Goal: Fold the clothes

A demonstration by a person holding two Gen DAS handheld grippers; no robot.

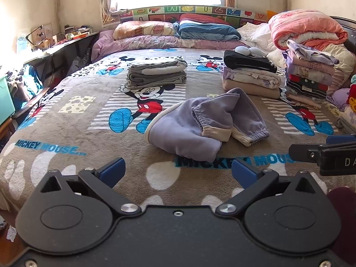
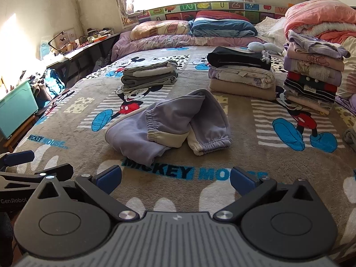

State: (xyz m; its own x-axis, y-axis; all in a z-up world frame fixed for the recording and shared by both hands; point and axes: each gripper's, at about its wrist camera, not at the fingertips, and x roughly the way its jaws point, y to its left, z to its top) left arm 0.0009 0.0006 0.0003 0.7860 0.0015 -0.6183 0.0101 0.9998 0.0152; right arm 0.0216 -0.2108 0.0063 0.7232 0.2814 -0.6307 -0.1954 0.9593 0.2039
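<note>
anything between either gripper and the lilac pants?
Nothing visible. Only bare blanket lies between the open left gripper and the crumpled lilac pants, and likewise ahead of the open right gripper. The folded stacks sit farther back, behind the pants.

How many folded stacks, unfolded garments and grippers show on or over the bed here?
Folded stacks: 3: grey stack, stack topped with a black garment, tall stack at the right
Unfolded garments: 1: lilac trousers, crumpled on the blanket
Grippers: 2: left gripper, right gripper, both open and empty
Total: 6
</note>
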